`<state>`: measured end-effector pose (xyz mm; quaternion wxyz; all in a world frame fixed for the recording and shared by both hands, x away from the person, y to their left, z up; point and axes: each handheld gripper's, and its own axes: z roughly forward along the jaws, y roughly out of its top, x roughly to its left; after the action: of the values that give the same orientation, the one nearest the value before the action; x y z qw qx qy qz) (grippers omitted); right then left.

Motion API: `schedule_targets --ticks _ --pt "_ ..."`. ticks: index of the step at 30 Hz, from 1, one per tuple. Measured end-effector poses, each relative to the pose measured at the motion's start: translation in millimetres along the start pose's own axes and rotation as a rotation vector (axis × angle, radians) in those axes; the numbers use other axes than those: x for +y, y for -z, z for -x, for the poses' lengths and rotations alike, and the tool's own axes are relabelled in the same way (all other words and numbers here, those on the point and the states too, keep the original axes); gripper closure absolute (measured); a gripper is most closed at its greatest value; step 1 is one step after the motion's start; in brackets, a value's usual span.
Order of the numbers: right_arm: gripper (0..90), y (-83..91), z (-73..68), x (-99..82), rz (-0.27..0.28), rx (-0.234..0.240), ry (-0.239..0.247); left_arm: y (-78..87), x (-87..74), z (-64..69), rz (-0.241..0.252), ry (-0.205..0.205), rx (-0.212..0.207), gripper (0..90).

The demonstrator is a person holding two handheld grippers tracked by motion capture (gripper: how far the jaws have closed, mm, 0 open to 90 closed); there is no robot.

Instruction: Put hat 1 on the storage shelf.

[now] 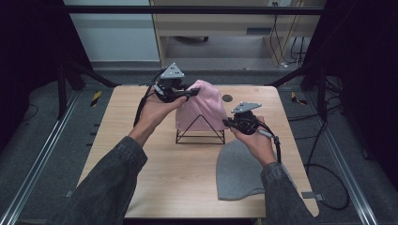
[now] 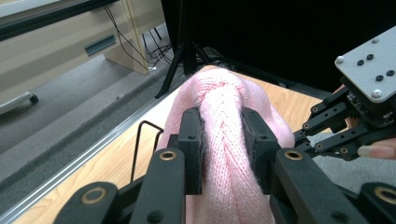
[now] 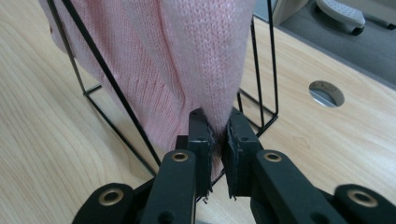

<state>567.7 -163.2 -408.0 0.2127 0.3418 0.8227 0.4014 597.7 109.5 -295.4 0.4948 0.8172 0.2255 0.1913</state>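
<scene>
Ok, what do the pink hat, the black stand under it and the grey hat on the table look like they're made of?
Pink hat: soft knitted yarn, probably wool or acrylic; the stitch rows show and it bunches between the left tongs.
Black stand: thin rigid wire, likely metal with a matte black coating.
Grey hat: looks like a similar matte knit, lying flat, but its weave is too small to tell.

I looked over all three views and found no writing I could read: no label, brand, number or sign anywhere.
</scene>
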Motion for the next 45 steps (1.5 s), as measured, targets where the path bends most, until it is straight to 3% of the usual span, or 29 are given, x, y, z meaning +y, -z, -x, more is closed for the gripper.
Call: schedule_targets --ticks 22,28,32,40,45 --pt "79.7 -16.6 -4.9 -22.6 -0.087 0.020 -0.010 -5.1 -27.1 14.1 -0.036 -0.020 -0.033 71.7" --pt "60.8 -13.2 -4.8 -27.7 -0.115 0.004 -0.015 -7.4 -33.1 17.2 -0.043 -0.012 -0.041 71.5" --pt "49.7 -1.3 -1.6 -34.5 -0.108 -0.037 -0.017 -9.5 -35.5 19.0 -0.054 -0.006 -0.042 71.2" --pt "44.8 21.2 14.7 -49.4 -0.122 -0.095 -0.060 -11.1 -41.3 23.2 -0.066 -0.001 -0.039 68.4" --pt "39.4 29.2 21.8 -59.7 -0.165 -0.103 -0.089 -5.3 -43.3 25.3 -0.051 0.034 -0.049 52.6"
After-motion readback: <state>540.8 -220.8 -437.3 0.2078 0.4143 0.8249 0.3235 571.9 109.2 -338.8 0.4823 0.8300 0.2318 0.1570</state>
